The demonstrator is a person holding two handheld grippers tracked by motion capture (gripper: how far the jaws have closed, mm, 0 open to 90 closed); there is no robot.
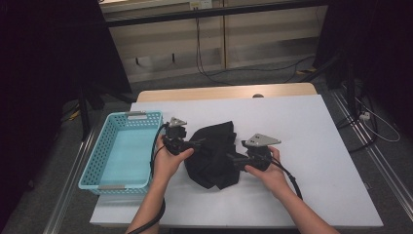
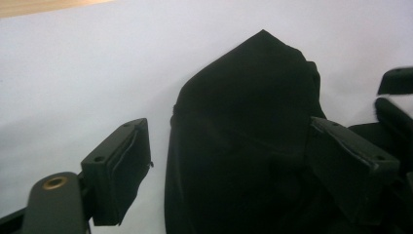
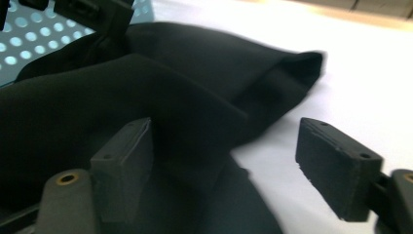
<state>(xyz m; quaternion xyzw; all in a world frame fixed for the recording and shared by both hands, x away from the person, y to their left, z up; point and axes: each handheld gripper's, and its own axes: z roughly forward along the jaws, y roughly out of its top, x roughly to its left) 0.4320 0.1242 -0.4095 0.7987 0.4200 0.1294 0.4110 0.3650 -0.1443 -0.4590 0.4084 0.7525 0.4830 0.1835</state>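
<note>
Where one black cloth (image 1: 214,155) lies, two hand-held grippers flank it, jaws apart.

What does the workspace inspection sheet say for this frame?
Surface: white table top, mostly bare.
Job's things: crumpled black garment mid-table; turquoise basket at its left, nothing in it.
Clutter: nothing seen.
Grippers: left gripper and right gripper both open, jaws straddling the cloth.
Cables: black cable trails from each gripper along the forearms.
Surroundings: dark room, cords on the floor beyond the table.
</note>
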